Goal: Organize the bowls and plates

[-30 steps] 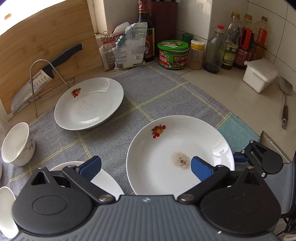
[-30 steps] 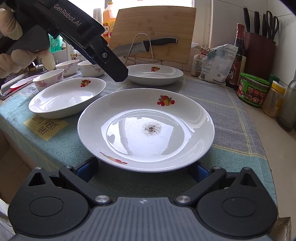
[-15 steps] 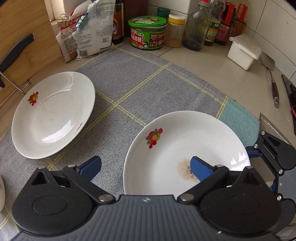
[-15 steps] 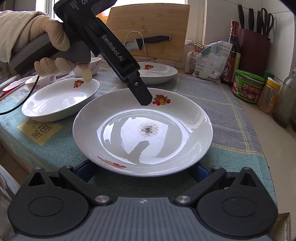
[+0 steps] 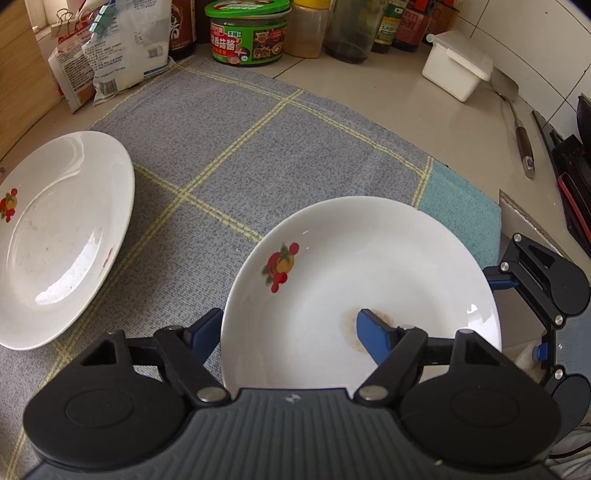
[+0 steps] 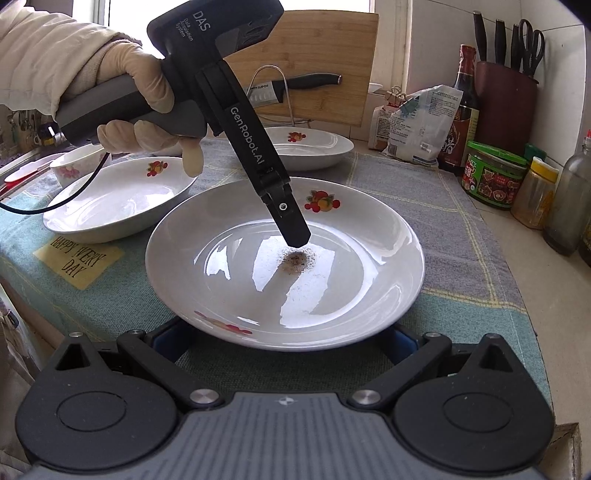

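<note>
A white plate with a fruit motif and a brown stain [image 5: 369, 258] [image 6: 369, 258] lies on the checked cloth. My left gripper [image 5: 290, 325] [image 6: 291, 229] points steeply down over its rim. One finger [image 5: 205, 330] is outside the rim, the other is inside above the stain, and the jaws are closing without pressing on the plate. My right gripper [image 6: 282, 339] [image 5: 521, 314] stands open at the plate's opposite rim, its fingers spread wide below the edge. A second plate [image 5: 55, 240] [image 6: 314, 147] lies further back. A third plate [image 6: 122, 195] and a small flowered bowl [image 6: 74, 166] sit to the left.
A knife on a wire rack [image 6: 295, 85] leans against a wooden cutting board [image 6: 325, 55]. Snack packets [image 5: 110, 55], a green jar [image 5: 247, 33], bottles, a white box [image 5: 458, 62] and a spatula [image 5: 517, 122] line the back. A yellow note [image 6: 77, 258] lies near the counter's front edge.
My left gripper came down and across onto the stained plate and tilted more steeply. Its jaws narrowed, one finger now inside the plate. My right gripper kept still.
</note>
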Action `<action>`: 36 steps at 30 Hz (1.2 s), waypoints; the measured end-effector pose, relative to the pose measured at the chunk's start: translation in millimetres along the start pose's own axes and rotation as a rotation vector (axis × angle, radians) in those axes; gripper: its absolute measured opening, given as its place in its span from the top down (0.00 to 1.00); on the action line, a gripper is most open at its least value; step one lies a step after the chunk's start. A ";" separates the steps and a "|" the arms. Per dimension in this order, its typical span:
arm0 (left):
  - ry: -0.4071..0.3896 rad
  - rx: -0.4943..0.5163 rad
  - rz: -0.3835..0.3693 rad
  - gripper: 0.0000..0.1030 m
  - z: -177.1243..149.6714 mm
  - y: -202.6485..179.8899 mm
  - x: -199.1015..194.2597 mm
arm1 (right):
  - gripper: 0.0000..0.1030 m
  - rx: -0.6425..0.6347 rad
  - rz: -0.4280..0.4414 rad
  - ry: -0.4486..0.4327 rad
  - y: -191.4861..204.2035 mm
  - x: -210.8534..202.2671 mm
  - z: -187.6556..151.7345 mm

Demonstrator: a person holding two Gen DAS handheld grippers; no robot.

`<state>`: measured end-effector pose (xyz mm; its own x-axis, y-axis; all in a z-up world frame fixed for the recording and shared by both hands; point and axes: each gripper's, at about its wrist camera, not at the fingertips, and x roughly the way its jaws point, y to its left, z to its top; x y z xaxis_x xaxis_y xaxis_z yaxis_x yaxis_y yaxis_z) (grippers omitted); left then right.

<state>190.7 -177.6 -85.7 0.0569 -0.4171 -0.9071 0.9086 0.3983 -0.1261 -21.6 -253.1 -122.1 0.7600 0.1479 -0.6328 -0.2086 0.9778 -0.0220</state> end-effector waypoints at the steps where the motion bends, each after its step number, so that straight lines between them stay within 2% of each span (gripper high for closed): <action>1: 0.001 0.005 -0.004 0.30 0.5 -0.5 -0.1 | 0.00 0.000 0.001 0.001 0.0 0.1 0.1; 8: 0.025 0.001 -0.031 0.39 3.7 3.3 -1.0 | 0.00 -0.002 0.005 0.019 -1.2 1.4 2.8; 22: 0.051 0.024 -0.054 0.39 5.0 4.0 -0.6 | 0.00 -0.009 0.012 0.077 -1.3 4.4 10.3; 30: 0.031 0.029 -0.051 0.39 11.2 2.6 -7.9 | 0.00 -0.012 0.016 0.083 -8.1 0.2 18.4; 36: 0.006 0.029 -0.051 0.39 28.0 5.2 -9.7 | 0.00 -0.034 0.001 0.082 -19.7 0.5 27.0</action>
<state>206.5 -194.3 -66.4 0.0078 -0.4310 -0.9023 0.9220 0.3525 -0.1604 -0.5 -268.3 -101.1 0.7070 0.1344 -0.6943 -0.2309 0.9718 -0.0470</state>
